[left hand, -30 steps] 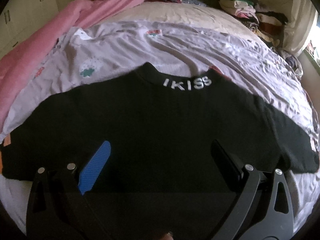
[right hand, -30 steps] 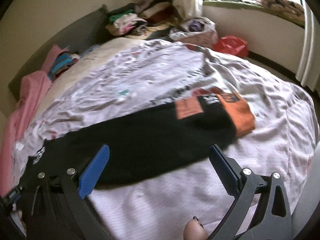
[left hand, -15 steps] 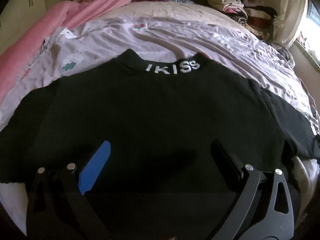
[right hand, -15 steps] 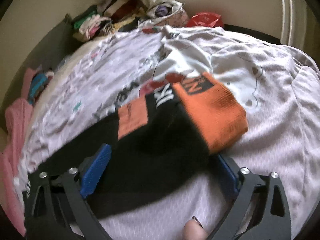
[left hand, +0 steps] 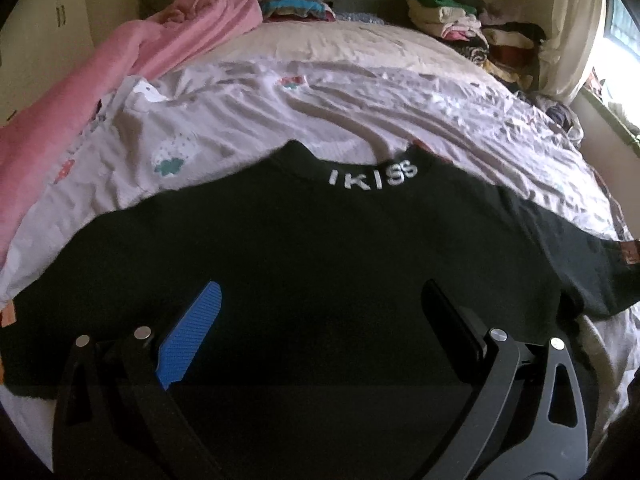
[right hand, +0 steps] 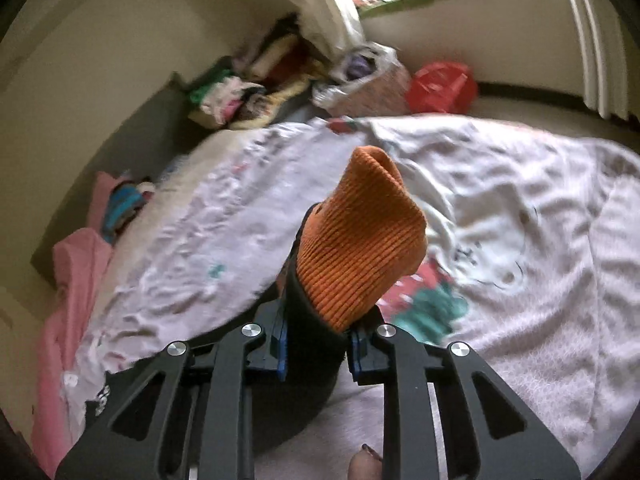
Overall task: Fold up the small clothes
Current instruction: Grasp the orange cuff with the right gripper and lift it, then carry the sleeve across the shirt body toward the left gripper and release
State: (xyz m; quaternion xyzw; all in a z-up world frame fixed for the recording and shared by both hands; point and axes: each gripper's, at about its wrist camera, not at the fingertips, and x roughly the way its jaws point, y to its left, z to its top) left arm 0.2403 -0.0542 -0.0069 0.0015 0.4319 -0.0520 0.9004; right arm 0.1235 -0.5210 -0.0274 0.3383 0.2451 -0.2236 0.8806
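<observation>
A black sweater (left hand: 320, 248) with white "IKISS" on its collar lies spread flat on the bed, collar away from me. My left gripper (left hand: 320, 312) is open and empty, hovering low over the sweater's body. My right gripper (right hand: 316, 344) is shut on the sweater's right sleeve, gripping the black part just below the orange ribbed cuff (right hand: 360, 240), which stands up above the jaws. The sleeve is lifted off the bed.
The bed has a wrinkled pale printed sheet (left hand: 360, 104). A pink blanket (left hand: 120, 68) lies along the left side. Folded clothes piles (left hand: 472, 28) sit at the far right corner, also in the right wrist view (right hand: 248, 88). A red bag (right hand: 440, 86) lies beyond the bed.
My right gripper moved in over the sleeve end, shut on it and lifted the orange cuff. My left gripper stayed open over the sweater and shifted only slightly.
</observation>
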